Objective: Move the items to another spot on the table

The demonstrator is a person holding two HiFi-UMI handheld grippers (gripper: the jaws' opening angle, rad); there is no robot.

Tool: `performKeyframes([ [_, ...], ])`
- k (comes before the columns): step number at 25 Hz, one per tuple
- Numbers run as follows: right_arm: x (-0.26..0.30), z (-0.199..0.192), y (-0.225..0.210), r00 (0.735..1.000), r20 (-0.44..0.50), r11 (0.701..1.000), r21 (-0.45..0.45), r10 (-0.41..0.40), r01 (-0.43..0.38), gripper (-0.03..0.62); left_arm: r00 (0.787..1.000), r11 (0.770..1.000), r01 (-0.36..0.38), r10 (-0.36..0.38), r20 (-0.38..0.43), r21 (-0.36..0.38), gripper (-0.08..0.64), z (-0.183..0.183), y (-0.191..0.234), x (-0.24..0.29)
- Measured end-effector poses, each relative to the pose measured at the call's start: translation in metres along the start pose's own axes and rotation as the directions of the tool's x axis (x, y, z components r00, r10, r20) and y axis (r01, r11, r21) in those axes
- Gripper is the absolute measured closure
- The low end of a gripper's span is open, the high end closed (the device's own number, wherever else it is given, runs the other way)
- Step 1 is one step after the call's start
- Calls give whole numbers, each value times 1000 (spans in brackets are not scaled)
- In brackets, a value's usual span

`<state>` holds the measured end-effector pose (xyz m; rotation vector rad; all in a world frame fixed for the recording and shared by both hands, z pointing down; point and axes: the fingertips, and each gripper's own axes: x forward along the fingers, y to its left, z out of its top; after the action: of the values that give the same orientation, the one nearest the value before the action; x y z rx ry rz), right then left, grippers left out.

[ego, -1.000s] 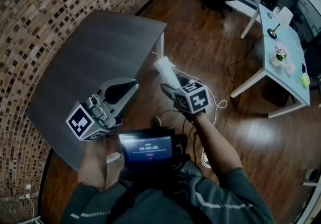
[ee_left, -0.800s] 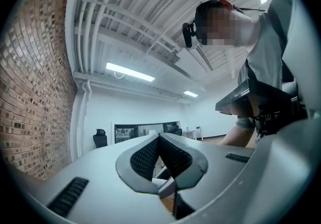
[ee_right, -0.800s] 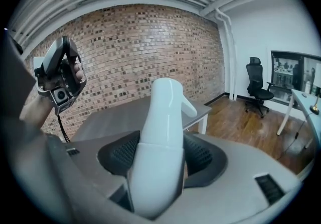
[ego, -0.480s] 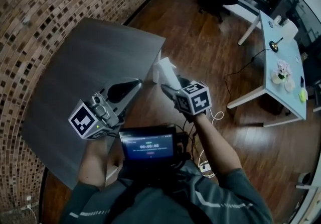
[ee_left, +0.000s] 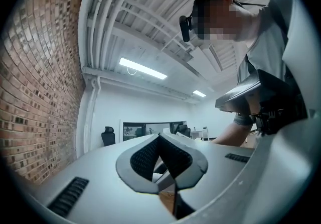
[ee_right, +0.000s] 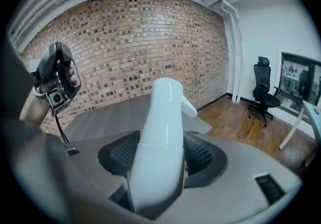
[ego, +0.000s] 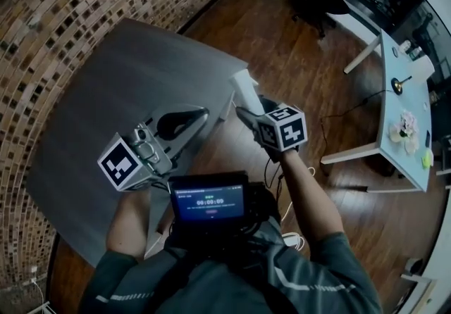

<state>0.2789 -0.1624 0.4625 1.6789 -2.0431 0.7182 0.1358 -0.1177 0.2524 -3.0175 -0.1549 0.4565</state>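
Head view: the right claw [ego: 246,103] grips a white spray bottle [ego: 242,86], held in the air just off the right corner of the grey table [ego: 120,87]; the left claw [ego: 184,122] hangs above the table's right edge

Left gripper view: the left claw [ee_left: 160,137] is clenched on nothing, its tips meeting

Right gripper view: the right claw [ee_right: 160,153] stands wide, its pads [ee_right: 198,153] pressed on the glossy, plain white bottle [ee_right: 159,132], nozzle pointing right, with the table [ee_right: 108,115] beyond
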Motion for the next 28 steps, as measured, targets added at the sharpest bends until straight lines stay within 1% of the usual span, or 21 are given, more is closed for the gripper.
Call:
performKeyframes([
  [7, 41, 35, -29, 999, -17, 998, -51, 48, -48, 316, 998, 999, -52, 52, -47, 3, 566, -15, 41, 8],
  [12, 86, 59, -60, 995, -47, 991, -99, 87, -92, 316, 990, 992, -123, 125, -61, 29, 566, -23, 84, 18],
  [17, 133, 75, -100, 984, -123, 975, -167, 128, -148, 316, 980, 981, -182, 186, -66, 70, 566, -28, 133, 50],
  [20, 164, 83, -121, 973, -175, 954, -232, 150, -189, 316, 965, 966, -245, 251, -71, 80, 566, -34, 167, 66],
  [24, 190, 104, -123, 948, -221, 907, -305, 228, -289, 316, 932, 935, -343, 351, -92, 90, 566, -46, 207, 83],
  [28, 223, 108, -135, 925, -273, 868, -350, 266, -353, 316, 899, 903, -414, 425, -102, 114, 566, -55, 237, 100],
])
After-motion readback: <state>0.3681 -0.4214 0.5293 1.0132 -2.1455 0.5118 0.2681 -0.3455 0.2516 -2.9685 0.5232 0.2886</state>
